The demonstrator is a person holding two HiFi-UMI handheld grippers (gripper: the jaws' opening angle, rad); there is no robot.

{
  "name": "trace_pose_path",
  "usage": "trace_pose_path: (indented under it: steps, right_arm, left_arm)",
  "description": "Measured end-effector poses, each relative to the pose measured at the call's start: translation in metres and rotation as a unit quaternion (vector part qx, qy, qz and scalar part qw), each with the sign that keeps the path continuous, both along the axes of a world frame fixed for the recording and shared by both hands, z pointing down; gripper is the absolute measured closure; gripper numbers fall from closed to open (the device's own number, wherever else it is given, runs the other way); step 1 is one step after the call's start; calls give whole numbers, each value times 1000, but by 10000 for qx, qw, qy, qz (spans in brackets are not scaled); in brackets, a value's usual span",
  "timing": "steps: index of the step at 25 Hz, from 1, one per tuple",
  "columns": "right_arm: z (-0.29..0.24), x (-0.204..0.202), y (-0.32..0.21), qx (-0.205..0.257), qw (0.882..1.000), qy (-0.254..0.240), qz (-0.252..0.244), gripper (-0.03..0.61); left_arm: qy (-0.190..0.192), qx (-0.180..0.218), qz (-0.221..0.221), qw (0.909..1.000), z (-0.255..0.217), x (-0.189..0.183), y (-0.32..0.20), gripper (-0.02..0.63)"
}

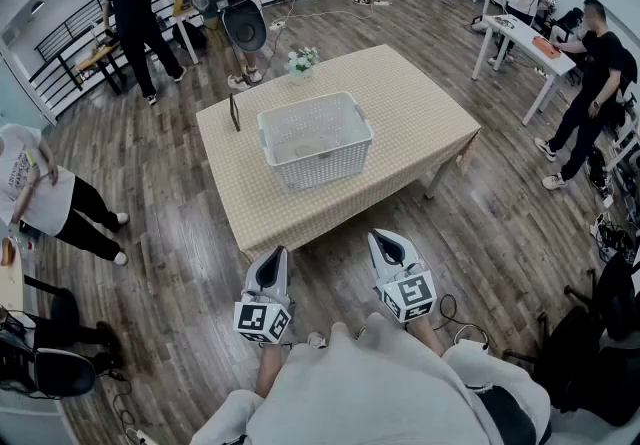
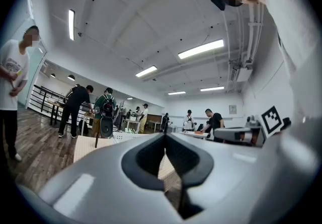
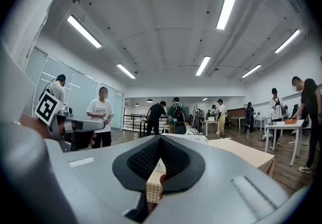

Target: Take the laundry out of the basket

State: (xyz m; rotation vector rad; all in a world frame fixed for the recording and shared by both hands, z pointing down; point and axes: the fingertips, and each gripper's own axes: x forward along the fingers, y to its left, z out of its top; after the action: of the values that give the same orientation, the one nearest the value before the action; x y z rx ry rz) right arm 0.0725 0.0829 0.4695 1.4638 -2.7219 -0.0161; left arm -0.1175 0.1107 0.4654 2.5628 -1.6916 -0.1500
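A white plastic laundry basket (image 1: 315,140) stands in the middle of a table with a checked beige cloth (image 1: 420,123). What lies inside the basket is too faint to make out. My left gripper (image 1: 277,253) and right gripper (image 1: 381,236) are held side by side close to my body, short of the table's near edge and pointing at the basket. Both have their jaws together with nothing between them. The left gripper view looks along the shut left gripper (image 2: 165,135) to the basket (image 2: 127,136). In the right gripper view the basket (image 3: 193,138) lies beyond the shut right gripper (image 3: 160,137).
A small pot of flowers (image 1: 301,61) and a dark upright slab (image 1: 235,113) stand on the far part of the table. Several people stand around the room. White work tables (image 1: 520,33) are at the right and an office chair (image 1: 45,368) at the lower left.
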Motion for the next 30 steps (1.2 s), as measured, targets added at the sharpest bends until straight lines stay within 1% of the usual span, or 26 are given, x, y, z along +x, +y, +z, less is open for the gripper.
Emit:
trace_pose_path:
  steps: [14, 20, 25, 30]
  right_arm:
    - [2, 0, -3, -28, 10000, 10, -23, 581]
    - [-2, 0, -2, -10, 9996, -253, -98, 580]
    - [0, 8, -4, -28, 9996, -243, -127, 580]
    - [5, 24, -7, -60, 9995, -217, -218, 580]
  left_arm:
    - [-5, -53, 14, 10000, 2, 2, -2, 603]
    - [-24, -59, 18, 10000, 0, 2, -5, 603]
    - [-53, -81, -37, 9999, 0, 9, -8, 603]
    - [-87, -84, -146, 9998, 1, 23, -13, 603]
